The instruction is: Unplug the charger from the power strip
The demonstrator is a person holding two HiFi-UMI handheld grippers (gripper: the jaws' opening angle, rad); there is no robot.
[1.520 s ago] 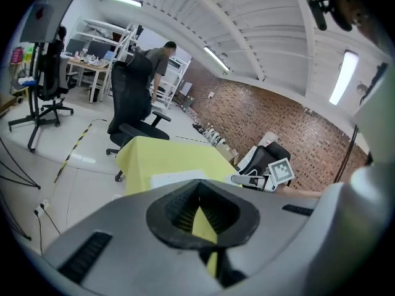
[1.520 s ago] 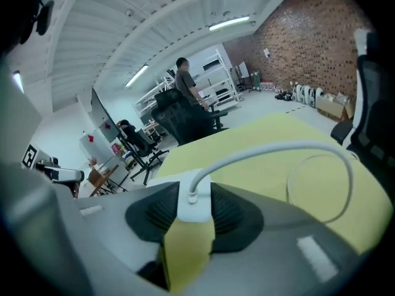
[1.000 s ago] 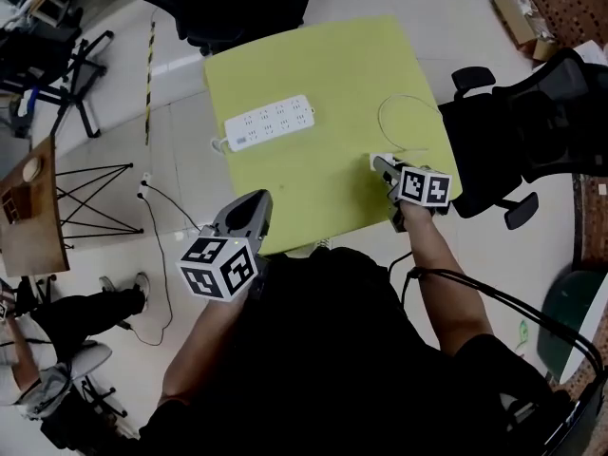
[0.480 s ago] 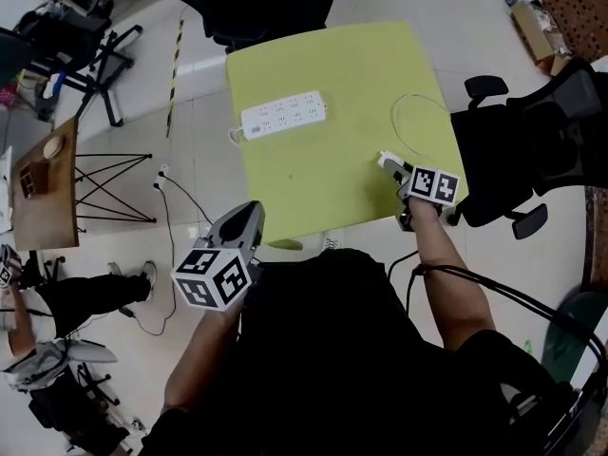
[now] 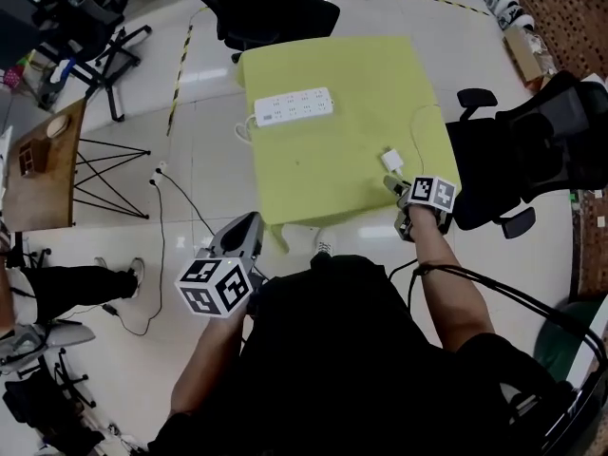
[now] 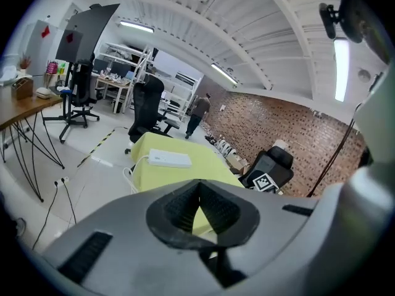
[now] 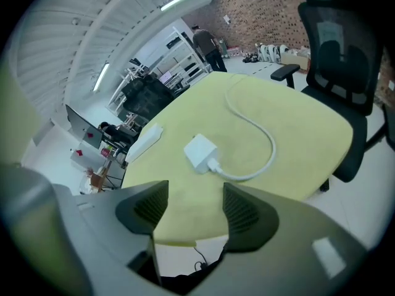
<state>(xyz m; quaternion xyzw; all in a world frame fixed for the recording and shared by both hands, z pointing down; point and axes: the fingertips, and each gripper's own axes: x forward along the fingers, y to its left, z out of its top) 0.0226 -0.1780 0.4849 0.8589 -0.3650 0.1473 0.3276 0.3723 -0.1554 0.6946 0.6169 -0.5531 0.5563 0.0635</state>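
On yellow table [image 5: 323, 174], white charger [image 5: 391, 161] lies unplugged, 4 o'clock from power strip [image 5: 294, 106]. Right gripper [image 5: 398, 189]: jaws just been opening, nothing between. Left gripper [image 5: 245, 231]: closed, empty. Unplugging looks done; next call, likely just withdraw.

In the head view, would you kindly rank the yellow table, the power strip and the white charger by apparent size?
Largest: yellow table.
Then: power strip.
Smallest: white charger.
Both lie on the table, so nearness hardly matters.
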